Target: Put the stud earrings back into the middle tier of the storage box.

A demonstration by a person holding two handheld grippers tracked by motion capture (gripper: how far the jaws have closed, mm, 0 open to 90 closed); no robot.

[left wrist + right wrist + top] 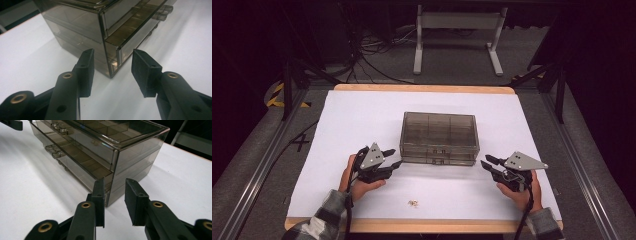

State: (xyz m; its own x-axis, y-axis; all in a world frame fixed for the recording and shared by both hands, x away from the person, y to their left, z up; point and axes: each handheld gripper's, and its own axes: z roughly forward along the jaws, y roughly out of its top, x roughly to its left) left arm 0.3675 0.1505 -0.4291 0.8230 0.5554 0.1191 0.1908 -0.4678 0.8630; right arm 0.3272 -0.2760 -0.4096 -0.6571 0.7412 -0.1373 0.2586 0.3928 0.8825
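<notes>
Both grippers, left (393, 157) and right (486, 163), are open and empty, flanking the box (439, 131) at frame centre, probably to steady its front corners.

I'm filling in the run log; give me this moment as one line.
left gripper: open, at drawer box front-left corner | right gripper: open, at front-right corner | small bits: on table

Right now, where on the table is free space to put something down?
Free: the white table left of the box, right of it, and behind it. Crowded: the front, where both grippers flank the box corners and small bits lie near the edge.
</notes>
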